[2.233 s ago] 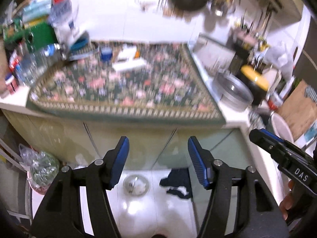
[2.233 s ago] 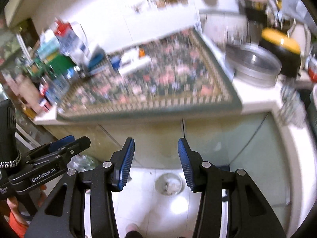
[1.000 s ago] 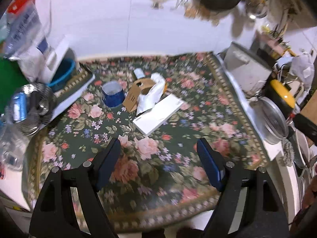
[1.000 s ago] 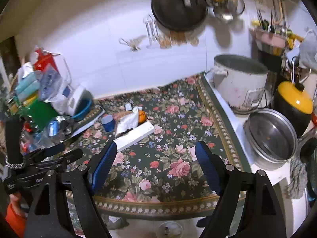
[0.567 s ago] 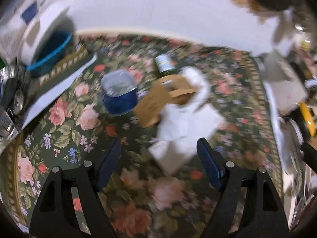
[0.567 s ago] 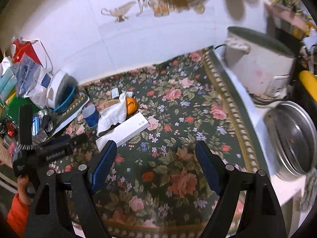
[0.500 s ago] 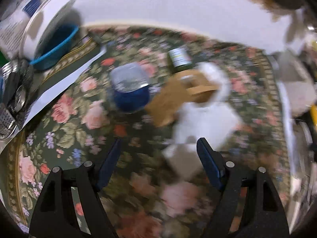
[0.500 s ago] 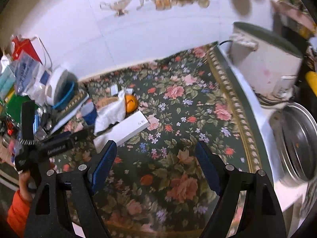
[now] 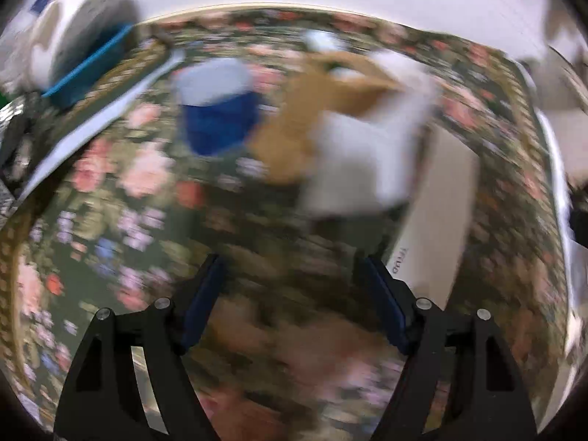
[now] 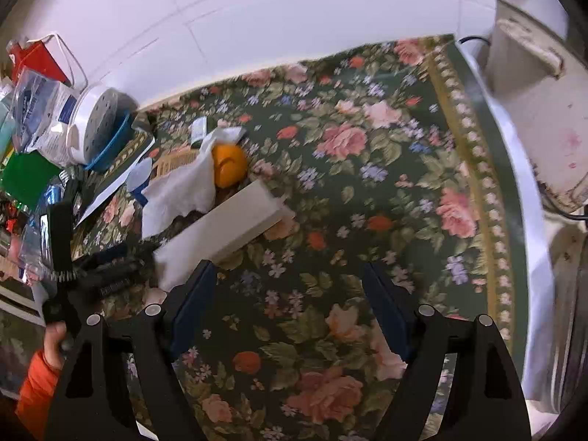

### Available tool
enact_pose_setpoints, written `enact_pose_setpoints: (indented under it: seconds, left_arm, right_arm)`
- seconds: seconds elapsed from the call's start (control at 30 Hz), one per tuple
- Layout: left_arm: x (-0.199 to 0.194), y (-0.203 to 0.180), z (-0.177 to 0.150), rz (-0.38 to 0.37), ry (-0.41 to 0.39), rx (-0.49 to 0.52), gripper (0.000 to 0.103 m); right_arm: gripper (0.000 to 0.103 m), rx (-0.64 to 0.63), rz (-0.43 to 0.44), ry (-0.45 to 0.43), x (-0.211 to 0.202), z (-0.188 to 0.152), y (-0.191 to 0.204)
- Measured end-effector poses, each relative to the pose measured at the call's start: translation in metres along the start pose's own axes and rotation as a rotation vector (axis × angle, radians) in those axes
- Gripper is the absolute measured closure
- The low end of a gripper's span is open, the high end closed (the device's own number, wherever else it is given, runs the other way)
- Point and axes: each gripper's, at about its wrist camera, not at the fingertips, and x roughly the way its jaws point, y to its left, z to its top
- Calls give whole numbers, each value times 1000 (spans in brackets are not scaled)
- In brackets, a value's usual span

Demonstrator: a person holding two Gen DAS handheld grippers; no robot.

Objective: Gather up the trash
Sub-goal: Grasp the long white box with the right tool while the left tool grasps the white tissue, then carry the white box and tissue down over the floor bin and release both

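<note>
A crumpled white tissue (image 9: 371, 154) (image 10: 180, 191) lies on the floral cloth (image 10: 367, 191) over a brown paper piece (image 9: 312, 110), with an orange thing (image 10: 228, 163) beside it. A blue cup (image 9: 220, 110) stands to the left and a long white box (image 10: 224, 231) (image 9: 437, 213) to the right. My left gripper (image 9: 290, 294) is open, low over the cloth just short of the tissue; the view is blurred. It also shows in the right wrist view (image 10: 110, 268). My right gripper (image 10: 288, 294) is open and empty above the cloth's middle.
A white round container on a blue bowl (image 10: 99, 132), bags and a green box (image 10: 25, 180) crowd the left edge. A rice cooker (image 10: 540, 117) and a metal pan (image 10: 577, 330) stand at the right. A small bottle (image 10: 198, 128) lies behind the tissue.
Both grippers rose from floor level to the counter and moved in over the cloth. The left gripper has closed in on the tissue pile, which now fills its view. Both stayed open.
</note>
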Motion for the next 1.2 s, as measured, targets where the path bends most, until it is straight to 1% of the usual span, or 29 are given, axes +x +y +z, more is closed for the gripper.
enact_pose_setpoints:
  seconds: [0.07,0.13,0.17,0.3,0.4,0.43,0.5,0.6,0.63,0.67,0.7,0.73,0.77,0.8,0.83,0.9,1.0,1.03,1.07,1.1,1.13,1.17,1.2]
  left_arm:
    - [-4,-18,-8,-62,9,20,27]
    - [-8,-20,-13,-84,10,13,27]
    - [-13,-17,-16,-80,4,-1,27]
    - [-31,21,-19,-37,-10,-90,27]
    - [-49,52,-19,16,-42,-135,27]
    - [-56,60,-18,40,-54,-142,27]
    - [-60,72,-17,56,-67,-150,27]
    - [-66,73,-11,67,-93,-160,27]
    - [-64,70,-7,53,-99,-163,27]
    - [-60,64,-1,36,-103,-167,27]
    - [-58,58,4,10,-106,-169,27]
    - [-54,51,10,-15,-108,-170,27]
    - [-51,44,15,-44,-109,-170,27]
    - [-47,36,20,-70,-111,-168,27]
    - [-42,29,26,-88,-113,-168,27]
    - [-31,16,37,-117,-113,-174,27]
    - [-13,-1,50,-134,-98,-194,37]
    - [-6,-6,54,-133,-83,-198,46]
    - [-2,-10,57,-134,-68,-194,62]
    - [2,-13,60,-133,-53,-185,74]
    - [5,-17,64,-129,-37,-176,96]
    - [4,-18,66,-136,-31,-173,99]
    - [1,-18,66,-148,-38,-175,99]
  right_arm:
    - [24,-4,0,14,7,-1,3]
    - [24,-5,3,33,15,-4,7]
    - [24,-3,4,41,19,-5,10]
    - [24,8,6,53,38,-10,25]
    - [24,8,-1,60,55,-14,39]
    - [24,6,-12,67,62,-15,45]
    - [24,5,-41,74,73,-18,53]
    - [25,-11,-125,60,85,-24,63]
    - [25,-22,-140,58,86,-26,64]
    - [27,-40,-161,42,86,-27,65]
    - [34,-62,-185,32,85,-29,66]
    - [38,-81,-194,31,85,-30,65]
    - [45,-102,-205,26,84,-32,64]
    - [48,-117,-208,25,82,-33,62]
    - [48,-124,-202,24,81,-34,58]
    - [52,-116,-189,19,77,-36,47]
    - [55,-112,-191,14,72,-38,29]
    - [55,-108,-192,10,70,-39,23]
    - [55,-98,-193,6,68,-38,19]
    - [55,-89,-189,2,65,-38,14]
    - [55,-81,-189,-4,63,-38,9]
    - [55,-77,-194,-12,59,-37,4]
    - [55,-75,-197,-18,55,-37,1]
